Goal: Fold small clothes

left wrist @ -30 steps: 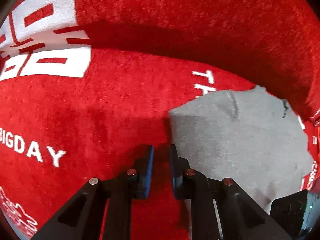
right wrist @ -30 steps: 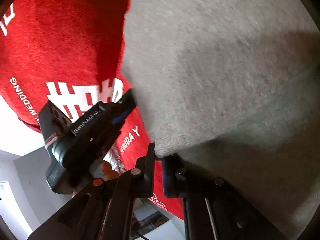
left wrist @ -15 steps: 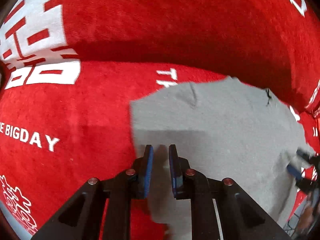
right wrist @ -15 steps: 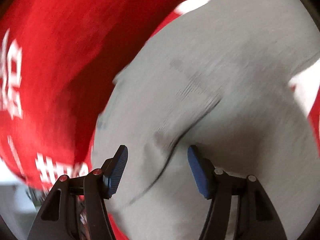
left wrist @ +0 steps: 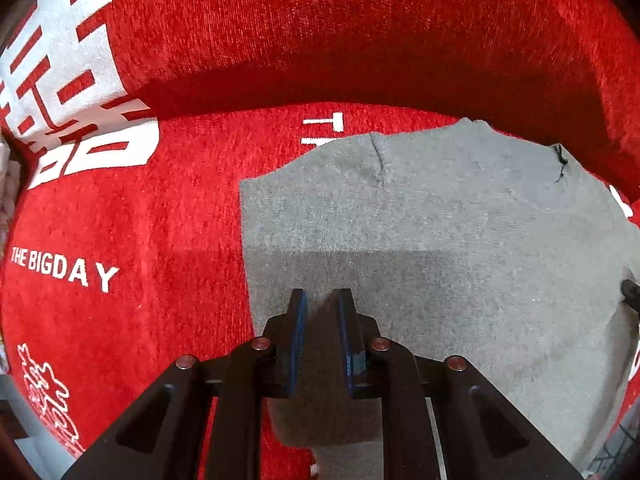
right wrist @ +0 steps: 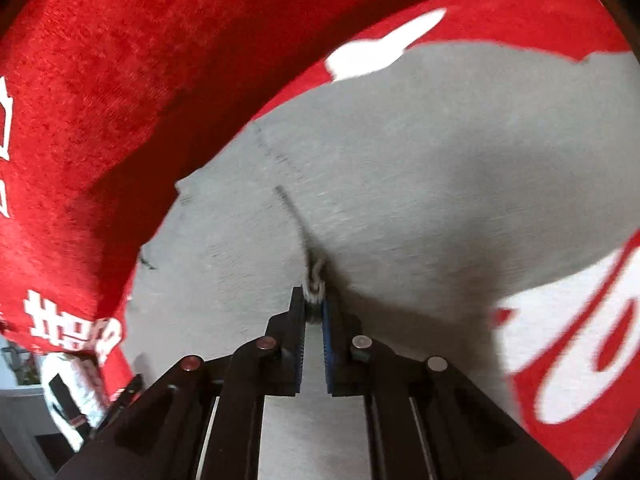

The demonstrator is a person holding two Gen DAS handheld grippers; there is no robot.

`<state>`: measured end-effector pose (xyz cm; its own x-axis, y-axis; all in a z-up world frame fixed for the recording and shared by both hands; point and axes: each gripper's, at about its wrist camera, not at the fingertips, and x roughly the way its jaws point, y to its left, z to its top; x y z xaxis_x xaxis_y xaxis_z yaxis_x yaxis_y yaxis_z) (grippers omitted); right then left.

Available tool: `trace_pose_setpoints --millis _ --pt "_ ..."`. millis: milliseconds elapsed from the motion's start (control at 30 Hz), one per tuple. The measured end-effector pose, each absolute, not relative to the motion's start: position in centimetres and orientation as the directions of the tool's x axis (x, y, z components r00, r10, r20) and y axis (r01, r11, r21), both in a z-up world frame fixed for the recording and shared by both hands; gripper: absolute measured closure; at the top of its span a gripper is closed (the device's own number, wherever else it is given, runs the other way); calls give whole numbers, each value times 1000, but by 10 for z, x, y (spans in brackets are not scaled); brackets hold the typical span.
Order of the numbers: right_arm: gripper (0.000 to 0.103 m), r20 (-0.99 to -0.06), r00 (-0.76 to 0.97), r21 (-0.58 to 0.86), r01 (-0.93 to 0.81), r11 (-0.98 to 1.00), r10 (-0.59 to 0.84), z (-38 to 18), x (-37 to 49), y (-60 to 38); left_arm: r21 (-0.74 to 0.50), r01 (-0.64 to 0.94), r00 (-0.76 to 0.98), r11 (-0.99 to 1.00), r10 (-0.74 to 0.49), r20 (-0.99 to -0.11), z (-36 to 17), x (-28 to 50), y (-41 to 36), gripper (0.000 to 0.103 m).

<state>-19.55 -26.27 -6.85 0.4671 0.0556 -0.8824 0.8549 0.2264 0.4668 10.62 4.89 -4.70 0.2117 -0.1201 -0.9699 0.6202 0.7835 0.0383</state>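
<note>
A small grey knit garment lies flat on a red plush cloth with white lettering. My left gripper points down over the garment's near left part, jaws nearly together, a narrow gap and nothing between them. In the right wrist view the grey garment fills the middle. My right gripper is shut on a raised pinch of its fabric, with a crease running away from the pads. A dark tip of the right gripper shows at the garment's right edge.
The red cloth rises in a fold behind the garment. Its white print reads "THE BIGDAY" to the left. The cloth's edge and a grey floor show at the lower left of the right wrist view.
The right gripper swung over the garment, opened wide, then shut on a pinch of grey fabric. The left gripper moved from the garment's left edge to above the garment, its jaws unchanged.
</note>
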Motion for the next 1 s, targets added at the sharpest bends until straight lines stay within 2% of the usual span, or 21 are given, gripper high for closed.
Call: trace_pose_setpoints --millis 33,133,200,233,267,300,333,367,433,533,767,800,833,1000 --pt "90 -895 444 443 865 235 49 -66 -199 -263 50 619 215 784 -108 -971 -46 104 46 85" --pt "89 -905 422 422 871 252 55 -61 -217 -264 67 630 219 774 -95 -971 -36 91 44 85" --pt "72 -884 460 466 851 242 84 -60 -229 -264 60 645 211 762 -102 -972 -28 76 38 85" --pt "50 -874 476 486 841 238 100 -60 -233 -262 54 652 207 756 -109 -972 -24 68 33 85" --pt "40 -863 493 504 831 235 109 -59 -239 -260 44 658 203 752 -121 -972 -21 60 28 85" --pt "39 -852 511 523 820 232 115 -57 -243 -259 33 663 195 748 -131 -972 -18 52 24 85" --pt "39 -844 522 536 812 232 124 -56 -246 -258 23 669 185 743 -137 -973 -16 44 18 77" --pt "38 -838 529 545 806 232 133 -56 -248 -257 15 673 174 740 -139 -975 -16 37 10 44" --pt "33 -823 548 568 793 220 151 -57 -253 -257 9 675 181 738 -153 -971 -11 24 -1 8" --pt "23 -807 566 590 779 212 167 -54 -275 -261 19 706 204 708 -178 -963 -3 2 -21 7" --pt "17 -775 602 632 741 227 191 -53 -277 -262 35 705 176 708 -128 -976 -14 -19 -52 7" --pt "14 -770 609 638 734 234 191 -51 -275 -262 46 703 181 709 -115 -977 -15 -20 -54 7" --pt "2 -762 620 648 723 240 189 -50 -273 -261 54 703 180 709 -104 -978 -17 -22 -56 7" --pt "0 -711 669 703 675 224 217 -50 -265 -257 91 711 189 697 -65 -980 -25 -24 -60 7"
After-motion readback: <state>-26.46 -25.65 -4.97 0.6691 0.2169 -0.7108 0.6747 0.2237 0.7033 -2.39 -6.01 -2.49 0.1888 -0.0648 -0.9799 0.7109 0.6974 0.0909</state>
